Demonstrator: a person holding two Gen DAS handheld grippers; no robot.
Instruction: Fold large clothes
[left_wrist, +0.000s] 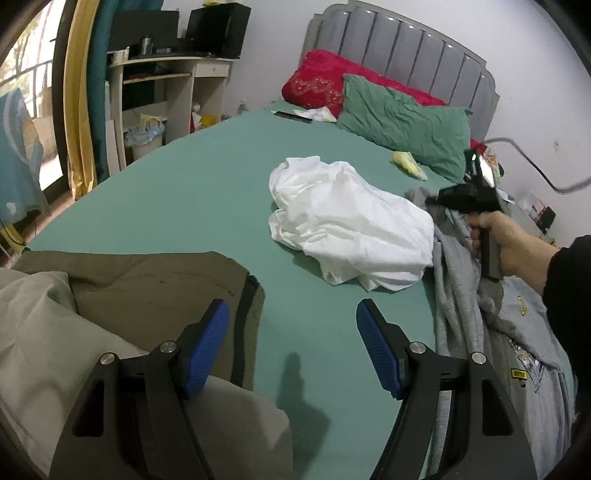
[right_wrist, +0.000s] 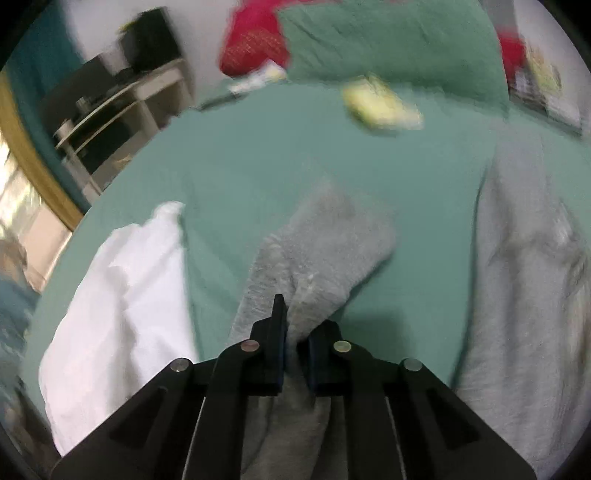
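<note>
A grey sweatshirt (left_wrist: 480, 321) with a printed front lies along the bed's right side. My right gripper (right_wrist: 295, 332) is shut on a grey fold of it (right_wrist: 317, 254) and holds that fold up over the green sheet; more of the sweatshirt (right_wrist: 524, 295) lies to the right. In the left wrist view a hand (left_wrist: 509, 240) carries the right gripper (left_wrist: 436, 201) above the sweatshirt. A crumpled white garment (left_wrist: 347, 221) sits mid-bed, also seen as white cloth (right_wrist: 118, 314). My left gripper (left_wrist: 291, 343) hangs open over bare sheet beside an olive garment (left_wrist: 147, 280).
The green-sheeted bed (left_wrist: 184, 192) has a green pillow (left_wrist: 402, 122), a red pillow (left_wrist: 317, 81) and a grey headboard (left_wrist: 406, 48) at the far end. A small yellow packet (left_wrist: 408, 164) lies near the pillows. A desk with shelves (left_wrist: 166, 85) stands at the far left.
</note>
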